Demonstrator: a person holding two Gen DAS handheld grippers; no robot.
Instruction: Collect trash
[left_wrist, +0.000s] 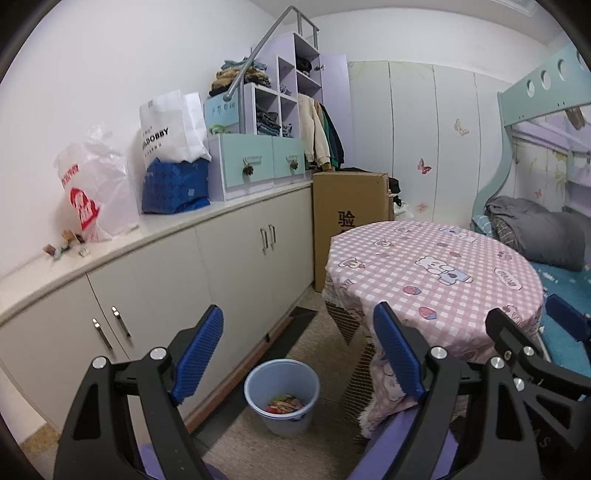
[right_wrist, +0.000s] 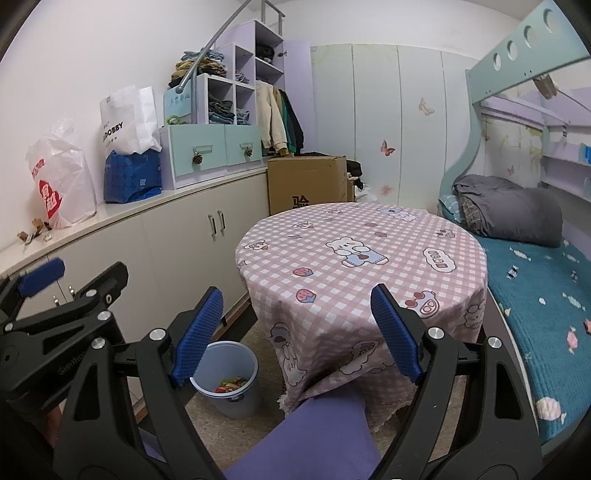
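Note:
A light blue bin (left_wrist: 282, 397) stands on the floor between the cabinets and the round table; colourful wrappers (left_wrist: 283, 403) lie in it. It also shows in the right wrist view (right_wrist: 227, 376). Small wrappers (left_wrist: 68, 245) lie on the counter at the left, also seen in the right wrist view (right_wrist: 35, 230). Small bits (right_wrist: 511, 271) lie on the teal bed. My left gripper (left_wrist: 299, 354) is open and empty, held above the bin. My right gripper (right_wrist: 297, 334) is open and empty, in front of the table.
A round table with a pink checked cloth (left_wrist: 436, 273) stands right of the bin. White cabinets (left_wrist: 229, 258) line the left wall, with plastic bags (left_wrist: 92, 184) and drawers on top. A cardboard box (left_wrist: 349, 206) stands behind. A bunk bed (right_wrist: 535, 288) is at right. A purple seat (right_wrist: 317, 439) is below.

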